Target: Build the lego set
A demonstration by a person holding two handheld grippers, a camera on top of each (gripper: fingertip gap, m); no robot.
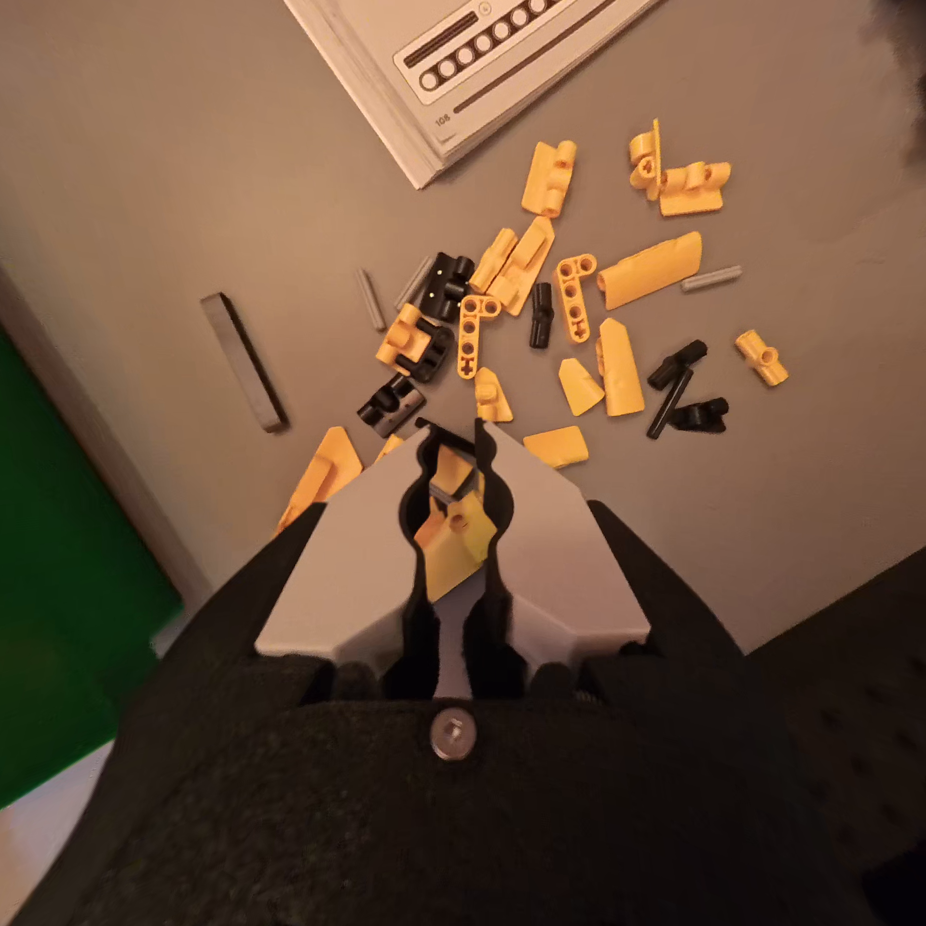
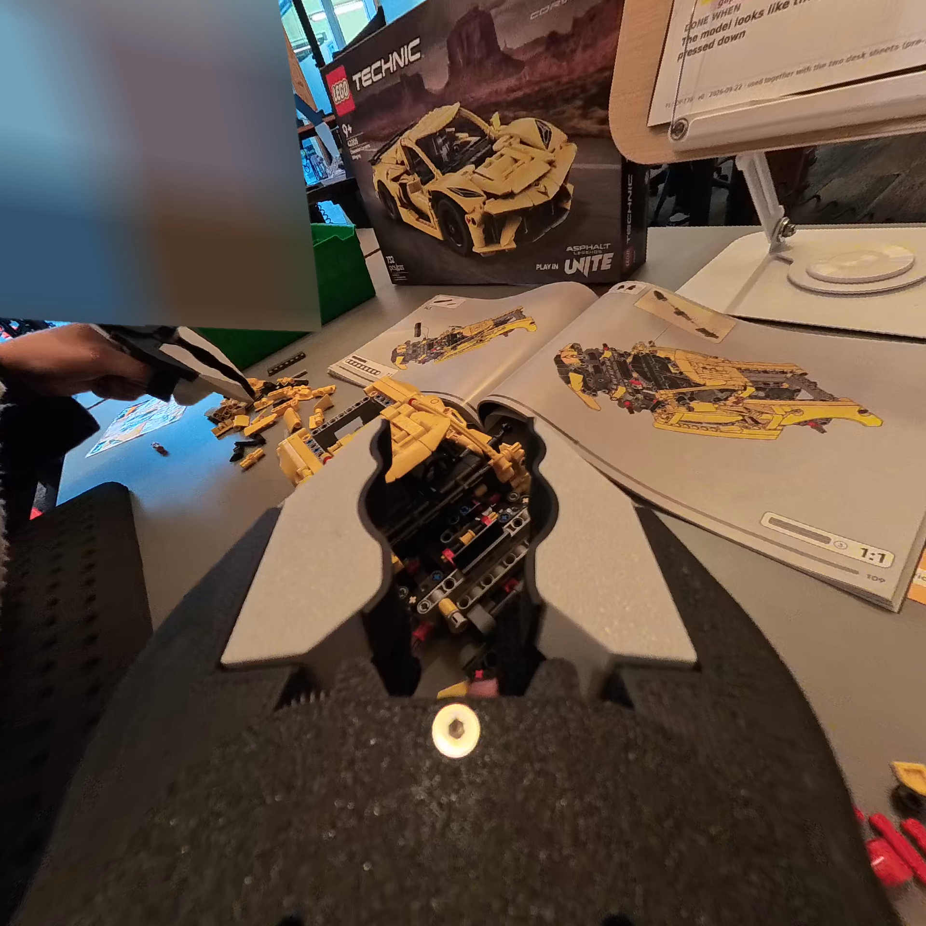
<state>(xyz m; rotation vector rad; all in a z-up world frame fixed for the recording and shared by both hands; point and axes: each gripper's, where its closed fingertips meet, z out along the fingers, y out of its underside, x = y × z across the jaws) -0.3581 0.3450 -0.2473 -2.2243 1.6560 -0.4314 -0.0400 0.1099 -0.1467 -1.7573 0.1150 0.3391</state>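
Grey bench (image 2: 751, 676) carrying the whole work area. Beyond the right claw (image 2: 456, 451) stands the set's box (image 2: 501, 150), and to its right lies the open instruction booklet (image 2: 701, 451). Directly between the right claw's fingers sits the part-built yellow car model (image 2: 451, 501); the jaws stand moderately apart on either side of it, but whether they press on it cannot be told. This model is judged the heaviest item, rigid along its black beam frame yet fragile at the yellow panels and thin arch, so a hold across the frame seems safest. Far to the left of this claw, the left claw (image 1: 453, 426) works over the loose pile of parts (image 1: 576, 310), which spreads just ahead of its tips. Its jaws stand narrow, with a black strip-like part (image 1: 446, 435) across the tips and a yellow panel (image 1: 453, 546) seen through the gap; which, if either, is pinched cannot be told. These pieces are judged light, stiff and smooth, liable to slip or twist; flat opposing faces offer the surest purchase.
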